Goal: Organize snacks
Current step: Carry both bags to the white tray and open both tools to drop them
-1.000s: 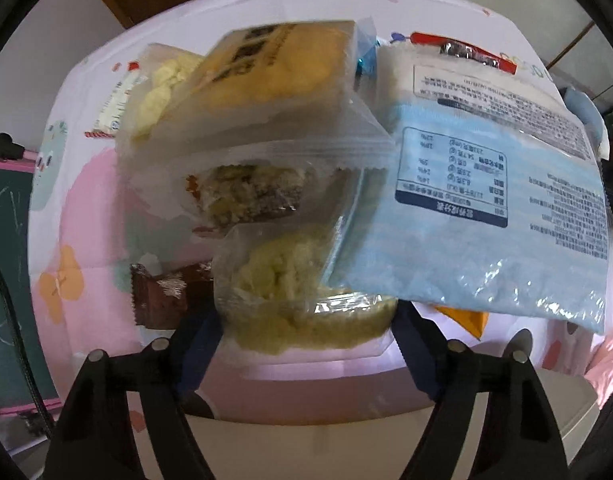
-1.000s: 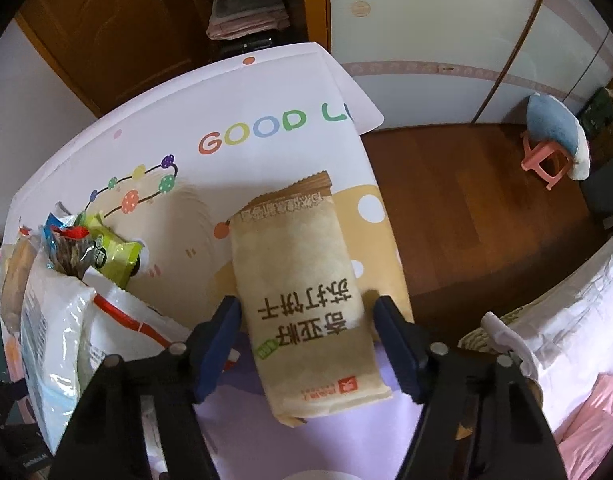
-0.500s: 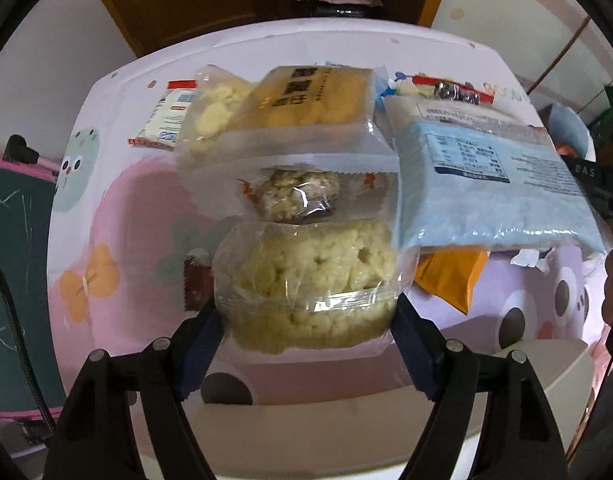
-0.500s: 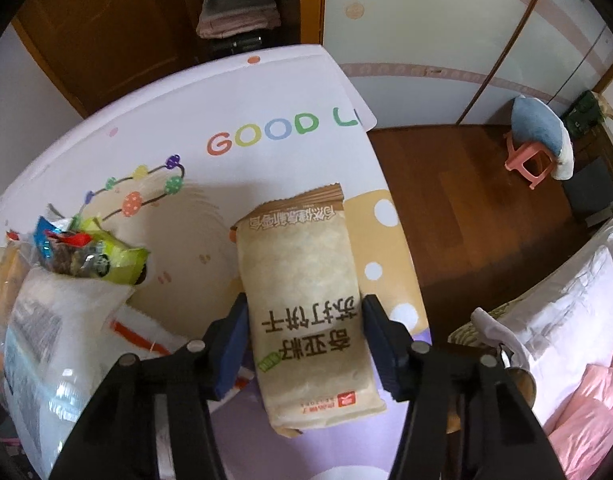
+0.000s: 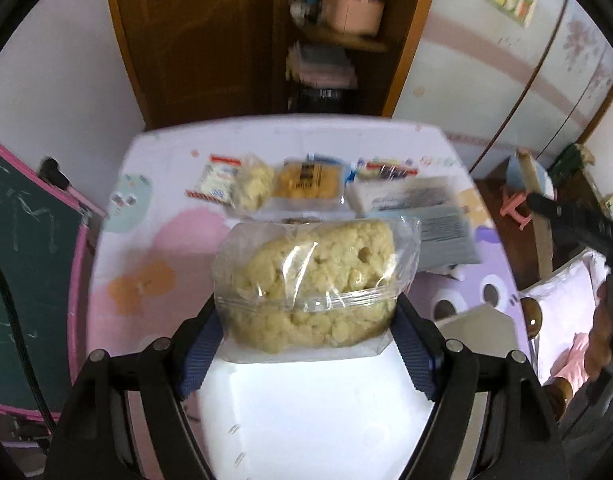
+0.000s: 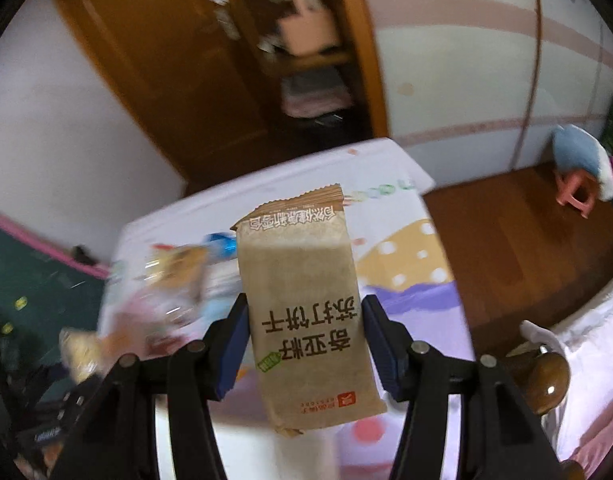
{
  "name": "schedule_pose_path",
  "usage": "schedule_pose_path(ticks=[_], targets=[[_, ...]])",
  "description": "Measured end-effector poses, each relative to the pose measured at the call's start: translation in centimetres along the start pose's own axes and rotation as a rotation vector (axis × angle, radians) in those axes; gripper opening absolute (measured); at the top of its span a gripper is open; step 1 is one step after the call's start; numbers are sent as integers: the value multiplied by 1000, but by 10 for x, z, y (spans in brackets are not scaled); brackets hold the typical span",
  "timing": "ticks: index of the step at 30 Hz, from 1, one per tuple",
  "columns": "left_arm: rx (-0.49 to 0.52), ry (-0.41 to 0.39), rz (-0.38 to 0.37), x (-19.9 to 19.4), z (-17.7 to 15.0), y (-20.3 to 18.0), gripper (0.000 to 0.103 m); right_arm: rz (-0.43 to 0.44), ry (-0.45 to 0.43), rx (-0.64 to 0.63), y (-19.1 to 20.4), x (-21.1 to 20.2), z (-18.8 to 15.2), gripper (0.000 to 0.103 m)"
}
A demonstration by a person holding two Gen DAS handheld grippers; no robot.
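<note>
My left gripper point(image 5: 306, 324) is shut on a clear bag of pale yellow puffed snack point(image 5: 318, 284) and holds it up above the table, over a white box point(image 5: 314, 412). My right gripper point(image 6: 304, 340) is shut on a brown cracker packet point(image 6: 306, 320) and holds it lifted above the table. More snacks lie in a row at the table's far side: a red-edged white packet point(image 5: 216, 182), a yellow cake pack point(image 5: 308, 182) and a large blue-white bag point(image 5: 418, 208).
The table wears a cartoon-print cloth point(image 5: 146, 264). A wooden cabinet point(image 5: 234, 36) stands behind it. A green chalkboard point(image 5: 22, 264) is at the left. A small pink stool point(image 6: 578, 196) stands on the wooden floor at the right.
Both grippers have risen and pulled back from the table with their snacks. The pile of snacks now looks smaller and farther away.
</note>
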State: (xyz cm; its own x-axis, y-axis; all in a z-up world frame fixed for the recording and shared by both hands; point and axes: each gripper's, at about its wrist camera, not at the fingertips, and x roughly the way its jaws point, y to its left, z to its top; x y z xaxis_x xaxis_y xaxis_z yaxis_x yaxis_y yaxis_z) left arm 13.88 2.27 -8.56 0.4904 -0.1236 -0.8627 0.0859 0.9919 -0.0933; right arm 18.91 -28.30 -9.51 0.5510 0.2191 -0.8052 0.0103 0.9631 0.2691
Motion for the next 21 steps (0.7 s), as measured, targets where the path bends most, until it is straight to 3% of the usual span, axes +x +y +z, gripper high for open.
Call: schedule_pose_path(ticks=[4,9,15,21], targets=[[-9,-114,2,-57,-20,0,78,105,-40,-45,37,-47,-35,55],[-2,-223,3,-103,-62,-1,79,172,-63,-29,60,-80,-89,56],[41,-223,53,-106,-108,-7,79,128,-44,-24,76,-95,-145,56],[33,-223,90,-100,-127,-6,79,63,-82,-66,92,-114,-168,56]])
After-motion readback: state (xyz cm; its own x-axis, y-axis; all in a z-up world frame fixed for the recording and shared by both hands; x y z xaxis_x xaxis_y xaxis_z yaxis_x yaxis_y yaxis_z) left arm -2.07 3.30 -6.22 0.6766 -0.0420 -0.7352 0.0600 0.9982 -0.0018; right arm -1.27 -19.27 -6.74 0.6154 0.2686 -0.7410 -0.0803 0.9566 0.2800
